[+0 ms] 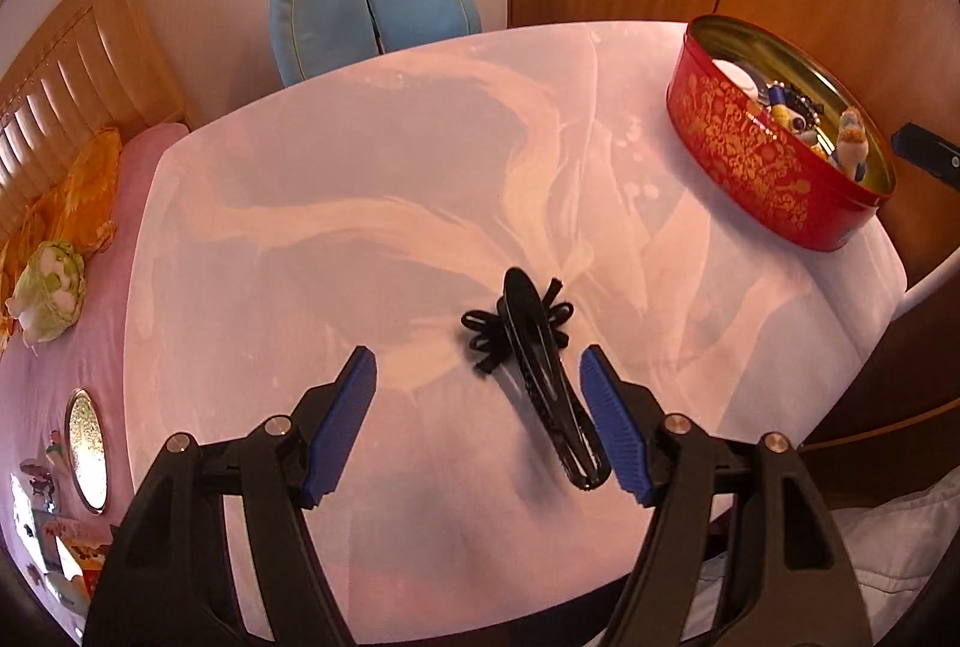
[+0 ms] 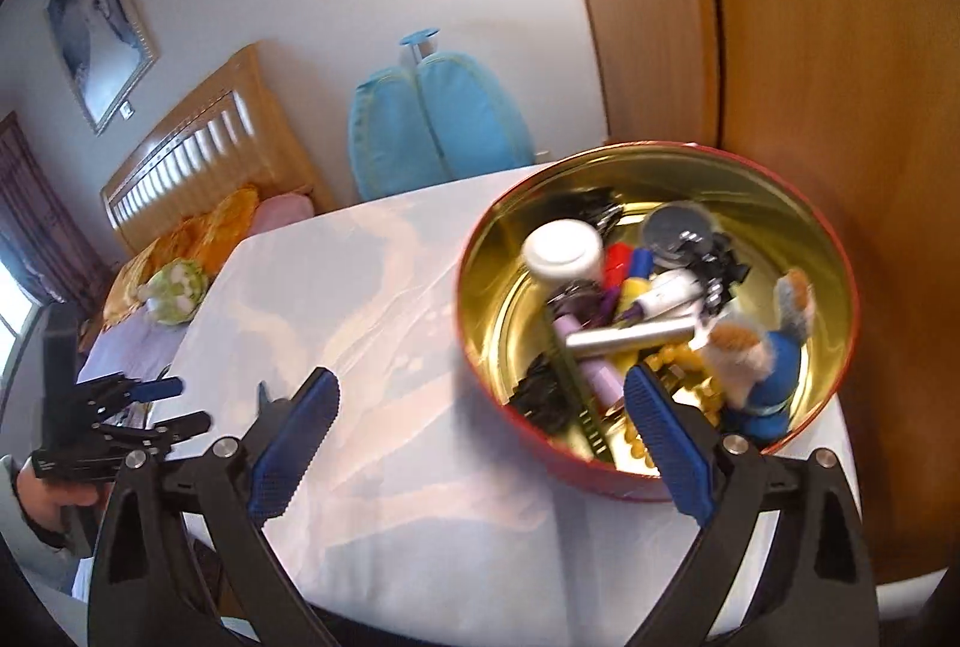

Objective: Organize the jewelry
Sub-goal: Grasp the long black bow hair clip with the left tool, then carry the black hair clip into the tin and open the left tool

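Between my left gripper's [image 1: 477, 419] wide-spread blue pads the black bow hair clip [image 1: 540, 377] lies loose on the white table [image 1: 360, 239], so I'd centre and pinch its bar, my right gripper [image 2: 480, 443] gaping empty by the red tin [image 2: 474, 347].

Warm, bright daylight fills both views, pinker in the left wrist view. The right wrist view is motion-blurred, worst inside the tin [image 2: 654, 179] (its gold wall glares). Fisheye bending curves the edges, with dark vignetted corners.
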Demonstrator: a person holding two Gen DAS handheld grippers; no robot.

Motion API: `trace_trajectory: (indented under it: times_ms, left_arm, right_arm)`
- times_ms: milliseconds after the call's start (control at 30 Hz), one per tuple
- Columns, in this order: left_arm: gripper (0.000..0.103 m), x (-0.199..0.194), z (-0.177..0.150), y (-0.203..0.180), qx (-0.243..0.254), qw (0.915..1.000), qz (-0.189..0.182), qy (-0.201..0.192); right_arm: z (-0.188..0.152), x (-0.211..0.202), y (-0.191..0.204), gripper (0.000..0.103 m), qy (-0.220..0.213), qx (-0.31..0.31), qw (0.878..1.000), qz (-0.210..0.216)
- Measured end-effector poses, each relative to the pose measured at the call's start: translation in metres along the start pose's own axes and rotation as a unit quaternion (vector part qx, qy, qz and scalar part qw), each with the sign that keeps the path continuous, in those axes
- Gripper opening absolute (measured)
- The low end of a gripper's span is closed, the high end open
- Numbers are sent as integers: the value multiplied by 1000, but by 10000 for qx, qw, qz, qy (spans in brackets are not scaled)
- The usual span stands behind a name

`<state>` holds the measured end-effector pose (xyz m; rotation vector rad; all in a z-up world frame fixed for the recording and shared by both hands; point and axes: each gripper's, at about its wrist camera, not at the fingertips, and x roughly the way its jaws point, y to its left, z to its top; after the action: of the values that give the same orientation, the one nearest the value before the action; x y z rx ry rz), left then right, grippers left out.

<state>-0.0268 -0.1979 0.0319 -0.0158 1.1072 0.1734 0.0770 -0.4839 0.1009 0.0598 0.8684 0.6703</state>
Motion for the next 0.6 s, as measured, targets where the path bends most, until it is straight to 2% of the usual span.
trace_trajectory:
  times_ms: [167,267,300,333,367,400,467,600]
  left_arm:
    - [70,36,0,-6,-91,9995,-203,222]
    - [69,59,0,-21,109,9981,-398,454]
    - [66,64,0,-25,208,9976,-425,509]
    - [44,68,-2,-29,336,9965,-485,589]
    - [41,69,-3,-33,517,9961,-440,572]
    - [25,68,-3,-35,635,9953,-470,567]
    - [23,64,-4,-34,754,9923,-759,625]
    - [23,46,7,-29,793,9907,-1007,459]
  right_arm:
    - [-18,-6,20,97,165,-192,9997,-19]
    - [-21,-10,28,97,218,-242,9993,-154]
    - [-21,-9,30,97,228,-238,9993,-199]
    - [-21,-10,33,97,219,-228,9992,-226]
    - [-21,-11,36,97,186,-224,9993,-235]
    - [-20,-12,40,97,146,-240,9993,-256]
    - [-19,-9,44,97,148,-241,9992,-291]
    - [-22,-10,52,97,133,-214,9992,-301]
